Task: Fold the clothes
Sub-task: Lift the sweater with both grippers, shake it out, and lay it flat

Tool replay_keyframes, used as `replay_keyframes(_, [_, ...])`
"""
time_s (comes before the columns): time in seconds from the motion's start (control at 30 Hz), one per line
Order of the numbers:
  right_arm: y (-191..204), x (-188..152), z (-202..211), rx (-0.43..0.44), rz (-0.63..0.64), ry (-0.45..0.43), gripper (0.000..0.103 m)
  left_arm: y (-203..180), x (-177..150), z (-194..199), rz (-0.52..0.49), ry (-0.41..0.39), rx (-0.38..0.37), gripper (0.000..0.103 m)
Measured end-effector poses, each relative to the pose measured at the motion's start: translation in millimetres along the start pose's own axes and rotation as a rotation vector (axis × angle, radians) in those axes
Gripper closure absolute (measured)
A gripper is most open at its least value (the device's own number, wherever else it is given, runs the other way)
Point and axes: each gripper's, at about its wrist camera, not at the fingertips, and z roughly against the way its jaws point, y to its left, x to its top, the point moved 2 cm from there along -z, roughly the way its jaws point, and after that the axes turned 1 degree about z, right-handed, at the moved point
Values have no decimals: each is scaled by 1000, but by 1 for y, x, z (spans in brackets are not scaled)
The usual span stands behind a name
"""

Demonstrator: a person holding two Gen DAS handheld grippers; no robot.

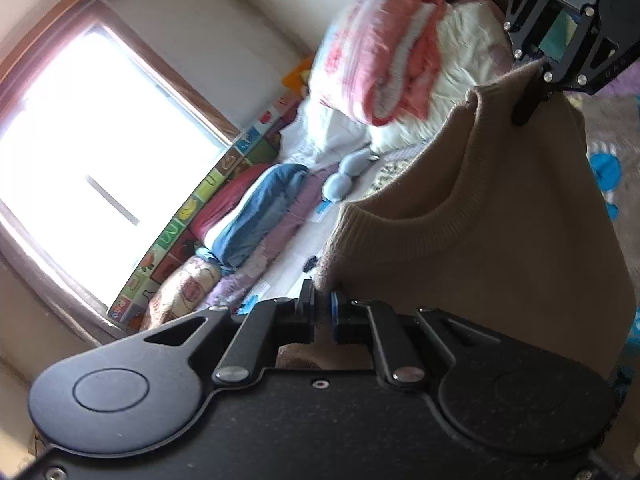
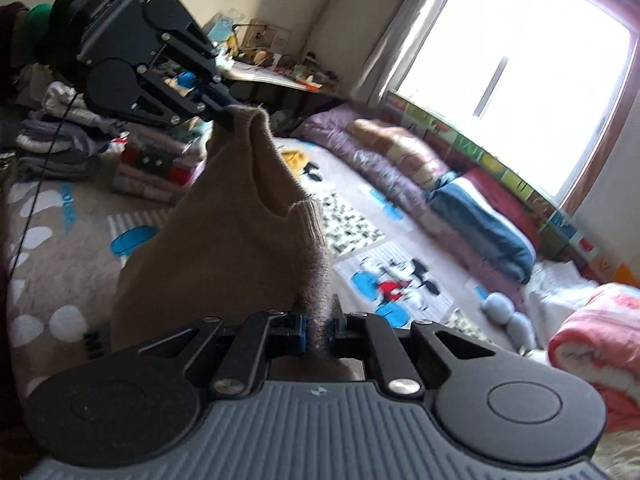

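Sunlight floods through a wide wood-framed window (image 1: 92, 148) onto a bed spread with a grey cartoon-print blanket (image 2: 80, 216), and you are holding the garment up above it. Starting at the left, rolled quilts in blue, red and purple (image 1: 256, 216) line the wall under the sill, with a pink-and-white folded quilt (image 1: 384, 48) stacked further along. Your left gripper (image 1: 323, 300) has its black jaws pressed together on one shoulder of the beige knitted sweater (image 1: 500, 240), right by the ribbed neckline. That sweater hangs stretched between your two tools, its collar sagging open in the middle and its body draping down, clear of the bed as far as you can see. Moving right, your right gripper (image 2: 318, 322) is likewise clamped on the other shoulder, knit bunched between its blue-edged pads. Behind the left tool in the right view, a cluttered desk (image 2: 272, 68) and piles of folded clothing (image 2: 60, 132) stand against the far wall.
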Motion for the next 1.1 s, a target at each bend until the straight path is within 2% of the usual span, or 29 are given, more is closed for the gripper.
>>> replay_keyframes(0.43, [-74, 49, -35, -143, 19, -31, 93, 54, 37, -52, 87, -36, 69, 98])
replay_keyframes(0.77, [-136, 63, -77, -238, -30, -20, 93, 75, 64, -123, 144, -37, 99, 98])
replay_keyframes(1.1, [-194, 68, -106, -396, -98, -58, 93, 89, 100, -167, 198, -99, 228, 97])
